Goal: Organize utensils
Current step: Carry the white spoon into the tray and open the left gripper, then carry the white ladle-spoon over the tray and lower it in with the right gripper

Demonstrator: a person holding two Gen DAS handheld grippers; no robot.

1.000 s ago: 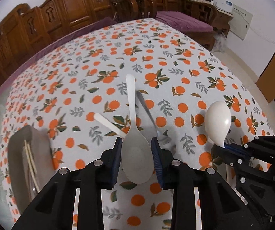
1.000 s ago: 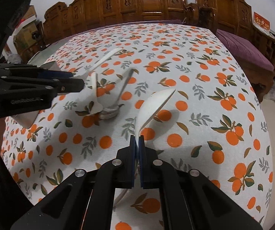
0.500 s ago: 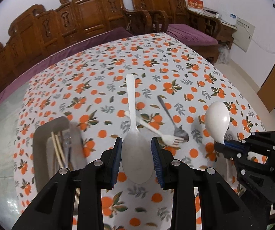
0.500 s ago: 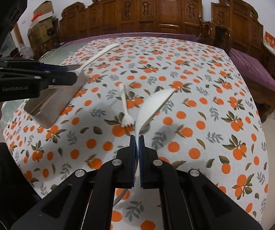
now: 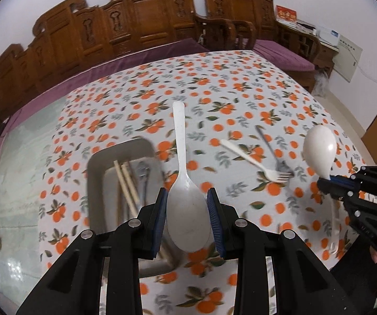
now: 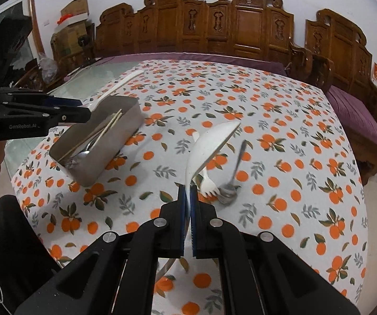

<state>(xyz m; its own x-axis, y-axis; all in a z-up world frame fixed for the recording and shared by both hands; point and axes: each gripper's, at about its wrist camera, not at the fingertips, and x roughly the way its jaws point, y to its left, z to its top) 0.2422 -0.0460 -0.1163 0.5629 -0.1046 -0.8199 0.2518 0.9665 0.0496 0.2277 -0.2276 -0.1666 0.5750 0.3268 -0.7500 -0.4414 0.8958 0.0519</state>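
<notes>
My left gripper (image 5: 187, 211) is shut on the bowl of a white spoon (image 5: 185, 199), its handle pointing forward, held above the near end of a metal utensil box (image 5: 95, 183) that holds chopsticks (image 5: 126, 183) and metal cutlery. My right gripper (image 6: 187, 204) is shut on the handle of a white rice spoon (image 6: 206, 147), held above the table; it also shows in the left wrist view (image 5: 319, 149). A white plastic fork (image 6: 205, 178) and a metal spoon (image 6: 231, 183) lie on the cloth under it. The box (image 6: 109, 147) stands left of them.
The table has an orange-print cloth (image 6: 280, 136) with bare glass (image 5: 17, 173) on its left. Carved wooden benches (image 6: 214, 31) with purple cushions line the far side. The table's edge is close below both grippers.
Both grippers have risen and pulled back with their spoons. The left gripper has swung left, so the utensil box now lies right under its spoon.
</notes>
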